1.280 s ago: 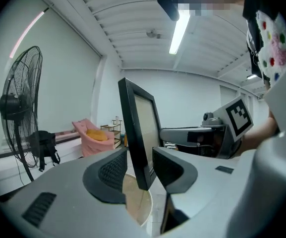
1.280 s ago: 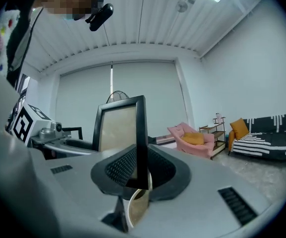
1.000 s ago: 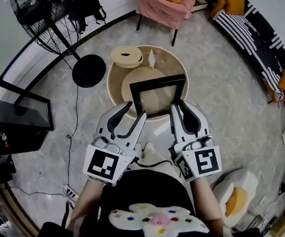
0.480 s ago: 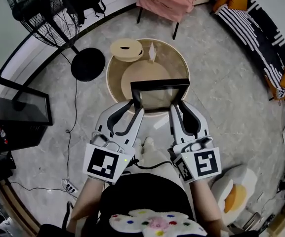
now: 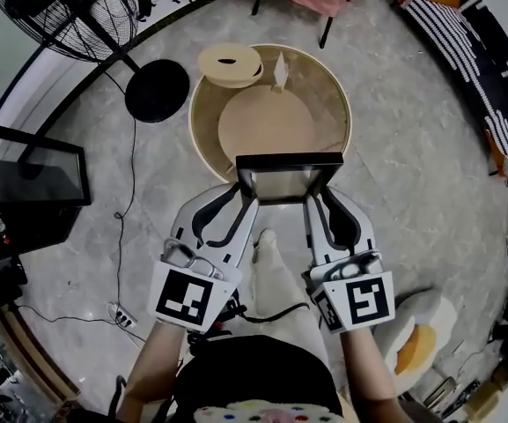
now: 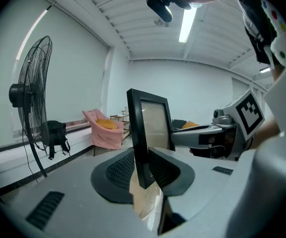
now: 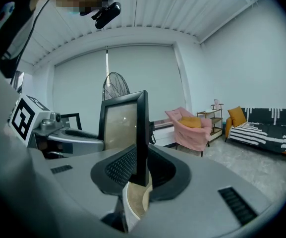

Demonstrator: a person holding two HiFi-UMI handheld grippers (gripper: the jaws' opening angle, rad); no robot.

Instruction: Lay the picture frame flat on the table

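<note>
Grey marble floor (image 5: 412, 174) surrounds a round glass table (image 5: 328, 104). Over its lower rim, mid-picture, a black rectangular picture frame (image 5: 289, 176) stands upright, clamped by the right gripper (image 5: 321, 194); the left gripper (image 5: 241, 194) is closing on its other edge.

My L gripper (image 6: 143, 168) has its jaws closing on the picture frame (image 6: 139, 133): the black side edge stands upright betw. the ribbed pads (image 6: 119, 170), both touching it. R gripper (image 6: 182, 137) reaches to the frame's far side, marker cube (image 6: 249, 114) up. Bkgd: standing fan (image 6: 31, 103) at left, pink armchair (image 6: 102, 135) w/ yellow cushion (image 6: 107, 124).
</note>
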